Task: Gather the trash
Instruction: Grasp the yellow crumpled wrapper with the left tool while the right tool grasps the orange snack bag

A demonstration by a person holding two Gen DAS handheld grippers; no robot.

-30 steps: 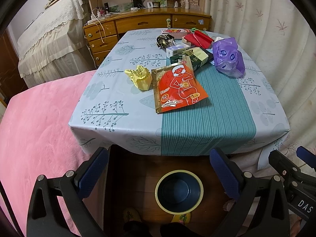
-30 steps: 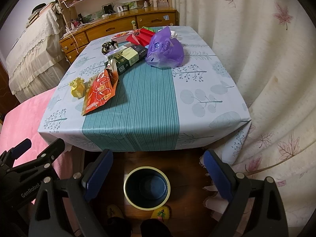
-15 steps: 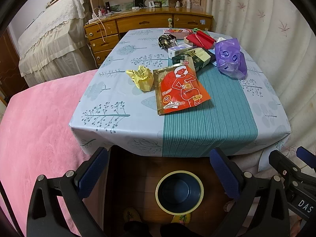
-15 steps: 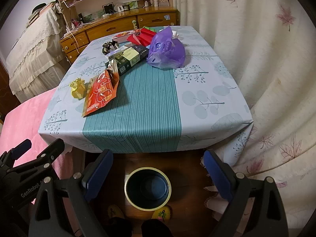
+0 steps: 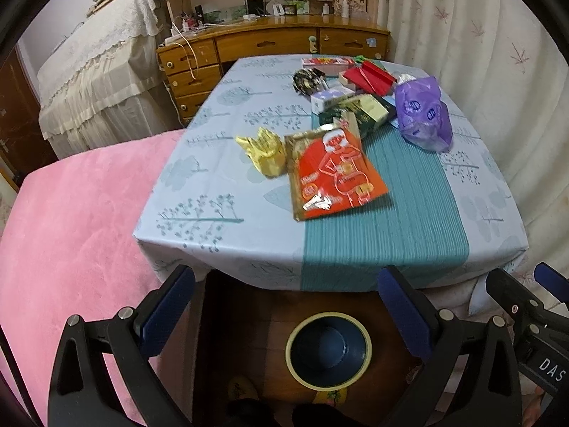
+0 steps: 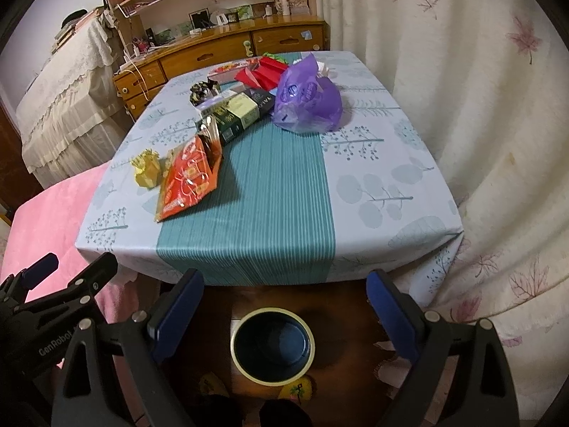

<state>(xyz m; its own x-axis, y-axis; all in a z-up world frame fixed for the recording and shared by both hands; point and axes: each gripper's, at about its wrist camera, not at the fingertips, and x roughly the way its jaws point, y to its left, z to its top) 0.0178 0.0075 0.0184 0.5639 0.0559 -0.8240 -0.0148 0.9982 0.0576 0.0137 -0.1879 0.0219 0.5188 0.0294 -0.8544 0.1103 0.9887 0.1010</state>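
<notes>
Trash lies on the cloth-covered table (image 5: 213,213): a red-and-gold foil packet (image 5: 330,174) (image 6: 188,178), a crumpled yellow wrapper (image 5: 265,151) (image 6: 145,169), a purple plastic bag (image 5: 423,114) (image 6: 306,99), dark green boxes (image 5: 359,112) (image 6: 234,115) and red packaging (image 5: 370,74) (image 6: 263,71) at the far end. A dark blue bin with a pale rim (image 5: 329,350) (image 6: 272,343) stands on the floor below the table's near edge. My left gripper (image 5: 288,306) and right gripper (image 6: 284,302) are both open and empty, held above the bin, short of the table.
A pink bed (image 5: 71,231) lies to the left of the table. A curtain (image 6: 480,106) hangs close on the right. A wooden desk with drawers (image 5: 266,46) and shelves stands behind the table. Slippers show by the bin.
Both grippers have pulled back and tilted up slightly; the table now sits a little farther and higher in view. Nothing was taken hold of.
</notes>
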